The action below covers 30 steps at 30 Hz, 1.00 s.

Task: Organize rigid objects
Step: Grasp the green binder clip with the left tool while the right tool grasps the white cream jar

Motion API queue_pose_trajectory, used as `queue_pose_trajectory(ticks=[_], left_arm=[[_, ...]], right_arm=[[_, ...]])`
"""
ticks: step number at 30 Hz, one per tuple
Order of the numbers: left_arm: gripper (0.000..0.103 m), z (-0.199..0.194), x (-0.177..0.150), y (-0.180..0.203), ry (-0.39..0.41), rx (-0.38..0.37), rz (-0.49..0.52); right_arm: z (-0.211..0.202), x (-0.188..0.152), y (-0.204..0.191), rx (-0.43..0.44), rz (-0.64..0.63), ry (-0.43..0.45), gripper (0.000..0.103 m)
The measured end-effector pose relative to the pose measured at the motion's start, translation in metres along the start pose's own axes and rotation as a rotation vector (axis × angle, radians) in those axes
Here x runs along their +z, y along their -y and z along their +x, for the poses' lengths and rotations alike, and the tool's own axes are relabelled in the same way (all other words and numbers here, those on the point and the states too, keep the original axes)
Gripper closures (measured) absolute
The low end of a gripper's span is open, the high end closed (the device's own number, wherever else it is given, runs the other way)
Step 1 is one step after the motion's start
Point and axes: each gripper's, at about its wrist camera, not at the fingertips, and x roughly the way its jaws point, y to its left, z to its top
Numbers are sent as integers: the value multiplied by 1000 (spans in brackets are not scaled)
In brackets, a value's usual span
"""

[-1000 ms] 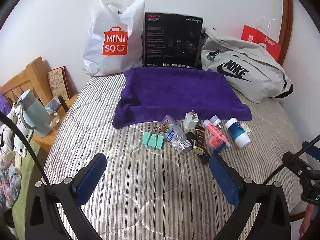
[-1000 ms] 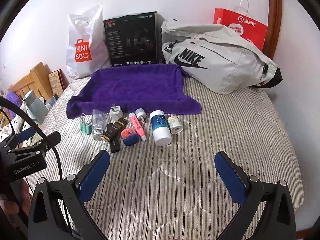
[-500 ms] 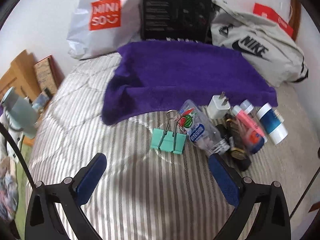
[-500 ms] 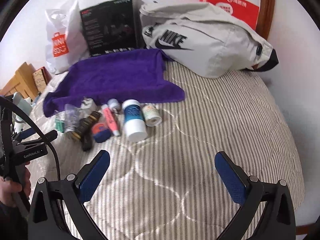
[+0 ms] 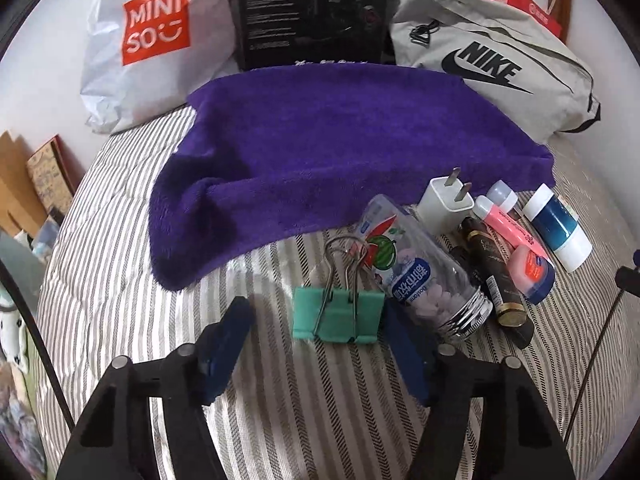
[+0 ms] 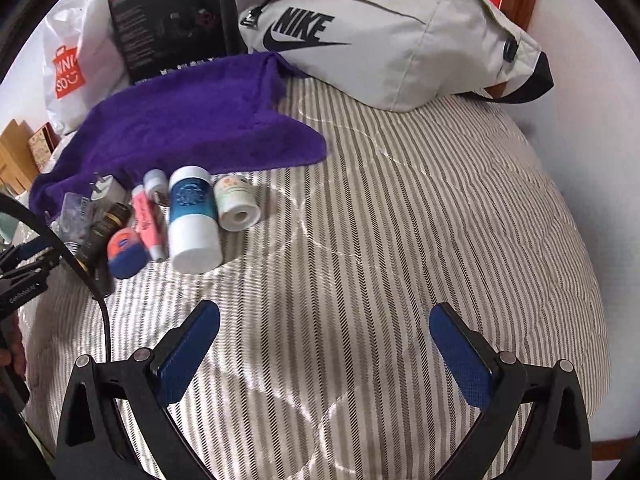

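Green binder clip (image 5: pixel 337 315) between spread fingers of L gripper (image 5: pixel 318 324), untouched. R gripper (image 6: pixel 325 330) open over bare quilt (image 6: pixel 400 220), clutter far left.

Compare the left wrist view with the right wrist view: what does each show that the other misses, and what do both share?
Only the left wrist view shows the green binder clip lying between the open fingers of the left tool.

Only the right wrist view shows the small white roll beside the blue-and-white bottle, and the open right tool over bare striped bedding.

Both show the purple towel, the white charger plug, the pink tube and the Nike bag.
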Motion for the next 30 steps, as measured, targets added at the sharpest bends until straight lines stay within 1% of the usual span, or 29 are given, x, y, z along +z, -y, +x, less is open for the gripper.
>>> queue_pose_trajectory(ticks=[1,2,5,8,11,13,15,18,19,23,25,26,28,29,30], left_arm=[[52,0,1,1,3,-15,8],[58,-1,1,2,4,-33,18],[64,-1,3,9,8,-35,51],[64,-1,3,11,7,-26,63],[64,0,2,8,6,-35,34],[64,-1,2,8,13,-32,33],[64,-1,0,8,18,-35,29],[64,-1,0,7,19,-39,25],[64,-1,0,7,17,-39,24],[64,-1,1,7,14,-41,21],[64,-1,1,7,12,-40,21],[64,-1,1,7,11,-39,22],[64,-1,2,7,10,-40,20],[64,-1,2,7,11,-39,22],[64,-1,1,7,13,-39,23]], right_arm=[[1,1,1,2,3,1,0],[1,2,3,9,8,3,0],[5,6,7,42,31,4,0],[8,14,7,65,32,14,2],[13,30,0,84,-3,44,3],[20,41,-5,85,-37,61,6],[27,50,-9,89,-54,65,9],[41,58,-17,109,-105,43,13],[44,59,-20,129,-120,40,13],[57,63,-31,168,-169,28,22],[64,63,-35,179,-190,15,30],[67,63,-37,179,-195,5,36],[66,61,-41,157,-222,36,39],[66,61,-42,159,-229,44,42],[65,61,-42,164,-230,54,49]])
